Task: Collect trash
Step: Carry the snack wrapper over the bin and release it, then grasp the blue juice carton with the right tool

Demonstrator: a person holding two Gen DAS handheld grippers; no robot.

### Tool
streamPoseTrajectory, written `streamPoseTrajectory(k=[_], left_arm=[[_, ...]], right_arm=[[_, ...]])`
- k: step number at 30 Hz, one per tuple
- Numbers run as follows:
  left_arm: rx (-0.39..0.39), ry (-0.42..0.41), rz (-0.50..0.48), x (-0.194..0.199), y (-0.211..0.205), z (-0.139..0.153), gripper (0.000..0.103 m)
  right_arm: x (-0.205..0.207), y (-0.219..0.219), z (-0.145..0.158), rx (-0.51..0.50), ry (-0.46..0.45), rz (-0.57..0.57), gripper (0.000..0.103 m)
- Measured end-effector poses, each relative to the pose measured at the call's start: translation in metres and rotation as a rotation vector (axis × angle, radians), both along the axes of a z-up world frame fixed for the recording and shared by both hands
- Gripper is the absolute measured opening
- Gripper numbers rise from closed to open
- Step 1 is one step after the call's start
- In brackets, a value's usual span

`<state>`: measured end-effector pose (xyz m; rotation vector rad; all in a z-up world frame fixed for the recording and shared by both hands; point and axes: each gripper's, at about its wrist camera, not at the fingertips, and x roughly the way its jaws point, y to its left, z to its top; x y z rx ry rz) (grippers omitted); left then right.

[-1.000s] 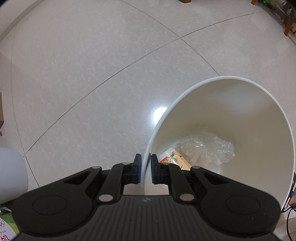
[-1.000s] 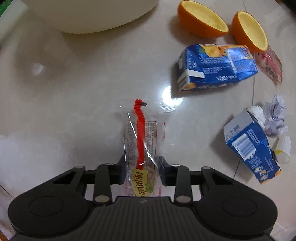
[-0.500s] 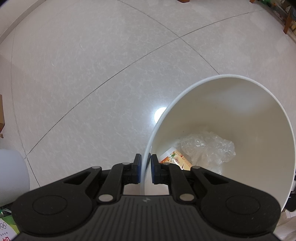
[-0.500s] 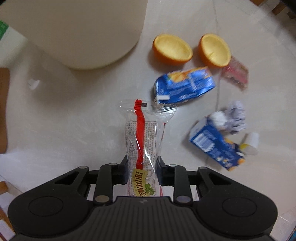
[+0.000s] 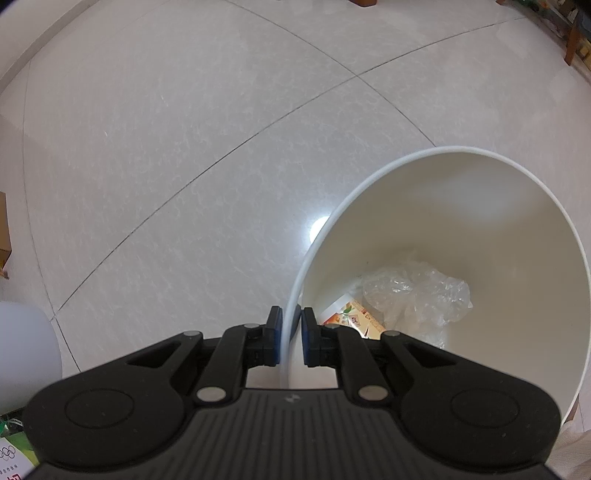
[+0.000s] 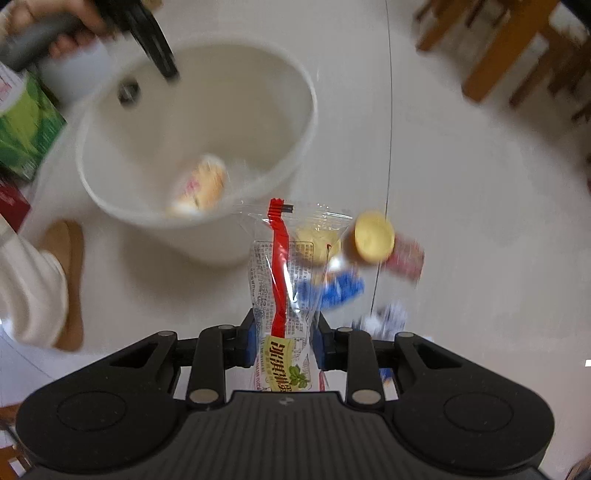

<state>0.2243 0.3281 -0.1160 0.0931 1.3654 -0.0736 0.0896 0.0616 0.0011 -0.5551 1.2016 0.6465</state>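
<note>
**Wrapper lifted clear of the floor, bin held by its rim**

The left claw (image 5: pixel 289 341) is clamped on the rim of the white bin (image 5: pixel 461 206), one blue pad outside the wall and one inside, pointing steeply down. Inside the bin lie a crumpled clear plastic bag (image 5: pixel 417 291) and an orange-printed carton (image 5: pixel 351 314), both at the bottom, touching each other. Pale floor tiles (image 5: pixel 166 147) with thin dark joints surround the bin.

The right claw (image 6: pixel 283 338) is closed on a clear snack wrapper (image 6: pixel 284 273) with a red strip down its middle and a yellow-green label at the gripped end; the pads press it from both sides and the free end sticks forward. The wrapper hangs in the air above the floor, just beside the near edge of the bin in the right wrist view. That view is blurred. Below and beyond the wrapper, trash rests on the floor: an orange half (image 6: pixel 373 236), a second half seen through the wrapper, a blue carton (image 6: pixel 340 291), a red packet (image 6: pixel 406 258) and a blue-and-white item (image 6: pixel 388 317) too smeared to name.

At the top left of the right wrist view, a hand (image 6: pixel 70 29) grips the handle of the other tool at the bin's far rim. A green box (image 6: pixel 26 133) stands beside the bin, a slippered foot (image 6: pixel 70 280) rests on the floor, and wooden furniture legs (image 6: pixel 509 48) show at upper right.
</note>
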Motion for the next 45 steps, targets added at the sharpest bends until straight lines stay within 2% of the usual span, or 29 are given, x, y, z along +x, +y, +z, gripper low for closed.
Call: streamPoseTrajectory(k=[4,8,15,17,18,22,32,37,41,45], left_arm=[[0.003,-0.003,-0.005,-0.001,-0.001,0.0,0.009],[0.0,-0.003,-0.001,-0.001,0.0,0.0,0.009],[0.004,-0.006,-0.005,-0.001,-0.001,0.0,0.009],[0.005,-0.006,-0.006,-0.002,-0.001,0.0,0.009],[0.005,-0.006,-0.007,-0.002,-0.001,0.0,0.009],[0.004,-0.004,-0.005,-0.001,-0.001,0.0,0.009],[0.006,-0.006,-0.003,-0.001,-0.002,0.001,0.009],[0.001,-0.008,0.0,-0.002,-0.001,0.001,0.009],[0.003,-0.009,-0.001,-0.002,-0.001,0.001,0.009],[0.005,-0.009,0.0,-0.003,-0.001,0.001,0.009]], right_arm=[[0.006,0.031,0.034,0.047,-0.077,0.049,0.033],[0.013,0.06,0.049,0.097,-0.112,0.086,0.033],[0.017,0.103,0.044,0.139,-0.127,0.132,0.034],[0.018,0.109,0.038,0.145,-0.121,0.126,0.045],[0.019,0.107,0.035,0.15,-0.112,0.125,0.059],[0.017,0.104,0.031,0.148,-0.121,0.123,0.068],[0.029,0.059,0.022,0.124,-0.11,-0.023,0.07],[0.033,0.019,0.015,0.11,-0.13,-0.111,0.07],[0.038,-0.018,-0.001,0.088,-0.127,-0.206,0.073],[0.04,-0.05,-0.034,0.046,-0.098,-0.297,0.078]])
